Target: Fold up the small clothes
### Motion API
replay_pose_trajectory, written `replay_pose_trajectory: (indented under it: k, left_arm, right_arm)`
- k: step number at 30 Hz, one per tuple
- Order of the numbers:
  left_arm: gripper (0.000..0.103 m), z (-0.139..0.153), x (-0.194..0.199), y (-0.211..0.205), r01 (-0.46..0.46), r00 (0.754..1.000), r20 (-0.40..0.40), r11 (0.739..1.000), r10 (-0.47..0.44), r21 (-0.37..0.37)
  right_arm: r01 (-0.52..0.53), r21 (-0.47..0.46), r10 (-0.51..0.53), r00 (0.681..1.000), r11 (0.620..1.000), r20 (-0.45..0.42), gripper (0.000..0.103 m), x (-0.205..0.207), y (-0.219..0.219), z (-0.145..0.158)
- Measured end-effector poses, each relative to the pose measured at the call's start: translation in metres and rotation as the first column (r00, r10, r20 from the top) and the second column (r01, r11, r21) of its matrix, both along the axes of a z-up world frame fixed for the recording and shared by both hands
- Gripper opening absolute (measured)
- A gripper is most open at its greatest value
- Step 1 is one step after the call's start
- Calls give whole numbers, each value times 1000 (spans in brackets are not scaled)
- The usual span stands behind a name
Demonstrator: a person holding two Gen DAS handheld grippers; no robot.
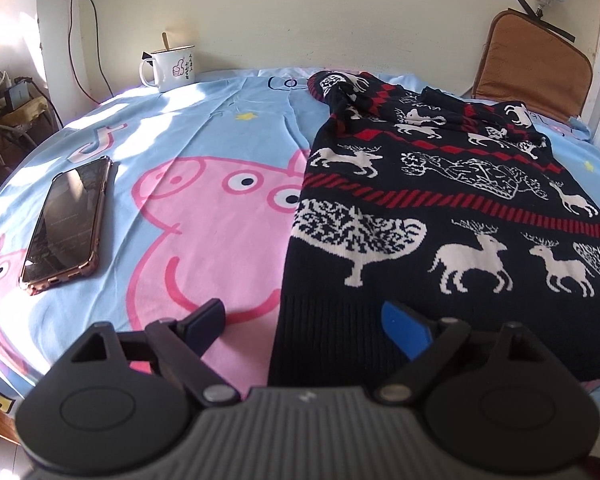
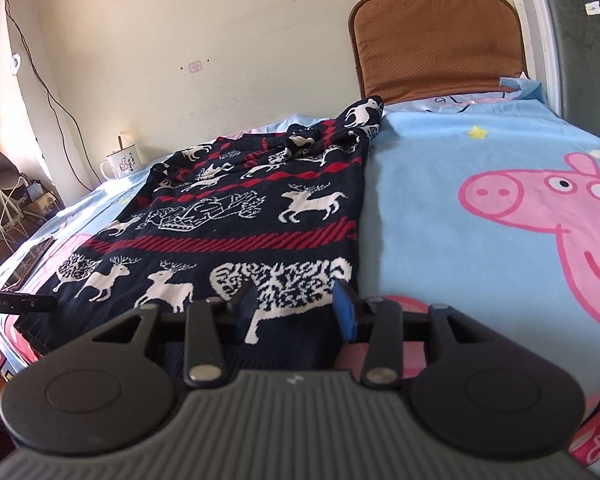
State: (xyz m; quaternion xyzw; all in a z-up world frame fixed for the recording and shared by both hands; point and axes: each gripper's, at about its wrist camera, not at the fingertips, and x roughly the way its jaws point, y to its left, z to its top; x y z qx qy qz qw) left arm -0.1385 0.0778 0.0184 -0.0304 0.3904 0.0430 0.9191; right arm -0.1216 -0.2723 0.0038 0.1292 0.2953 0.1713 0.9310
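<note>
A blue blanket [image 1: 228, 120] with pink pigs fills both views. On it, a dark sweater [image 1: 440, 216] with white deer lies flat at centre right of the left view. The left gripper [image 1: 306, 330] is wide open over its hem; the right gripper [image 2: 296, 306] is partly open, holding nothing. A phone [image 1: 66, 224] lies at left, a mug [image 1: 170, 68] at upper left.

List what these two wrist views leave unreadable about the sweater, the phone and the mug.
- Sweater: near hem in the right wrist view, hidden behind the right gripper; whether the pads touch the fabric is unclear.
- Sleeves: bunched at the far end, layout unclear.
- Phone: dark, glaring screen, unreadable; in the right wrist view only a sliver.
- Mug: contents hidden by its rim; lettering too small.
</note>
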Motion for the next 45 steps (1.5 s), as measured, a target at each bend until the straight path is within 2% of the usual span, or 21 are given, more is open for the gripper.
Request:
replay_pose_trajectory:
  k: [12,37,40,45]
  left_arm:
    - [102,-4,-2,-12,-47,999,-7,998,47,35]
    - [103,-4,-2,-14,-61,998,-13,997,62,49]
    - [103,-2,-4,-7,-28,999,-17,999,28,18]
    - [103,6,-14,11,121,992,-40,991,-124,-61]
  right_arm:
    - [22,6,-22,1000,1000,16,53,-3,5,-2]
    - [21,-21,-20,999,1000,28,55,-6,4,3]
    - [40,-33,-40,999,999,14,55,-11,-5,4]
    - [10,8,-10,999,1000,-41,55,-21,-29,3]
